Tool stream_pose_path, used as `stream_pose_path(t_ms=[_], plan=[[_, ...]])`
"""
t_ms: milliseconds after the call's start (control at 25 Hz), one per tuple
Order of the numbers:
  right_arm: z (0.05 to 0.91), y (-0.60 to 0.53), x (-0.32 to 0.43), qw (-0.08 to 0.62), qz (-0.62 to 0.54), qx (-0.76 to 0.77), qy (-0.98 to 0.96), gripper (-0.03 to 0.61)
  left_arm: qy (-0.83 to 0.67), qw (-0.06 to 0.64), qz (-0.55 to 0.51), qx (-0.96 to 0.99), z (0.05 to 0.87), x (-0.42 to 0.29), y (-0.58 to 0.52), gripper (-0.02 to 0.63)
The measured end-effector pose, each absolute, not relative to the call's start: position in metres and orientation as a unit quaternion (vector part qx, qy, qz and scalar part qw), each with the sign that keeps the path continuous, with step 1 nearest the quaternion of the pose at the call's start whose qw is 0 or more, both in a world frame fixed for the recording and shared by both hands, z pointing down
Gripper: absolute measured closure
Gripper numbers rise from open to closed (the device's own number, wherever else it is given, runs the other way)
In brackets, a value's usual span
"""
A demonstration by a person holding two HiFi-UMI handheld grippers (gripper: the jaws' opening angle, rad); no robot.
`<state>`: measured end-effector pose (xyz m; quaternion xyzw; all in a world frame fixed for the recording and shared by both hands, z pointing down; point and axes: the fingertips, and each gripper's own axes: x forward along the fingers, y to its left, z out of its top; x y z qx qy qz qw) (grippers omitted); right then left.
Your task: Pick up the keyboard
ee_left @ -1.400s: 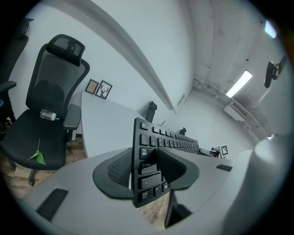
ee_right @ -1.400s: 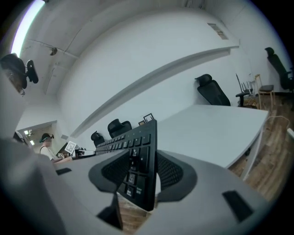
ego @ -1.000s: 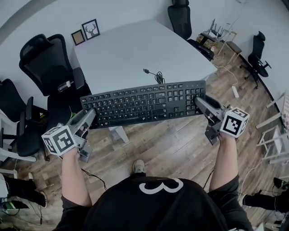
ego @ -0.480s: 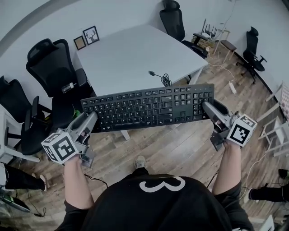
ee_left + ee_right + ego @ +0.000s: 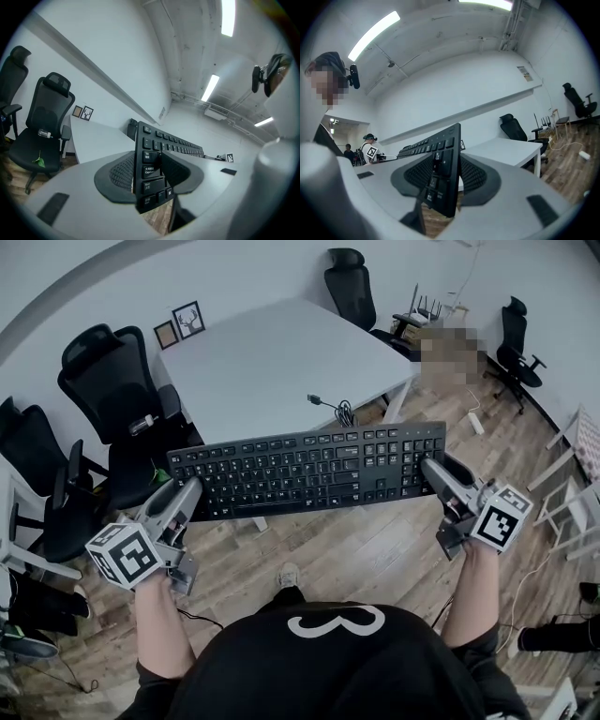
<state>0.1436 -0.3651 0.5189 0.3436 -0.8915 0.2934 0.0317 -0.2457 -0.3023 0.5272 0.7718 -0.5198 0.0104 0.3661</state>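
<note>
A black full-size keyboard (image 5: pixel 309 470) hangs level in the air over the wooden floor, just in front of the white table (image 5: pixel 272 352). My left gripper (image 5: pixel 192 493) is shut on its left end, and my right gripper (image 5: pixel 429 470) is shut on its right end. In the left gripper view the keyboard (image 5: pixel 152 140) stands edge-on between the two black pads (image 5: pixel 119 173) of the left gripper (image 5: pixel 149 171), which press on both faces. The right gripper view shows the keyboard (image 5: pixel 450 145) clamped the same way in the right gripper (image 5: pixel 445 176).
A black cable (image 5: pixel 330 407) lies coiled at the table's near edge, behind the keyboard. Black office chairs (image 5: pixel 112 399) stand at the left, and another chair (image 5: pixel 349 282) at the table's far side. Two framed pictures (image 5: pixel 178 322) lean on the wall. Shelving (image 5: pixel 581 512) stands at the right.
The keyboard, held at both ends, has drifted slightly right and toward me, away from the table edge. Both grips look the same.
</note>
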Motion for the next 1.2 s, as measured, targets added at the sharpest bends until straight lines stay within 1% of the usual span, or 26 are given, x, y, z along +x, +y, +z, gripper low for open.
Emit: stream_pose_path(t_ms=[120,320,560,880,1200], plan=[[0.519,-0.366,0.144,0.023,0.290,0.342,-0.894,0.408,-0.524,0.364,0.007,0.770,0.526,-0.246,-0.302,0.446],[0.515,-0.365,0.141,0.031,0.290,0.345,-0.892,0.410,-0.522,0.376,0.001,0.766,0.531,-0.247,-0.301,0.445],[0.521,-0.365,0.145,0.021,0.283,0.351,-0.892,0.410,-0.516,0.364,0.000,0.775,0.532,-0.245,-0.308,0.445],[0.524,-0.367,0.146,0.032,0.292,0.346,-0.891,0.409,-0.522,0.377,-0.001,0.765,0.537,-0.243,-0.304,0.445],[0.504,-0.364,0.140,0.031,0.299,0.349,-0.888,0.410,-0.521,0.381,0.001,0.764,0.515,-0.251,-0.302,0.445]])
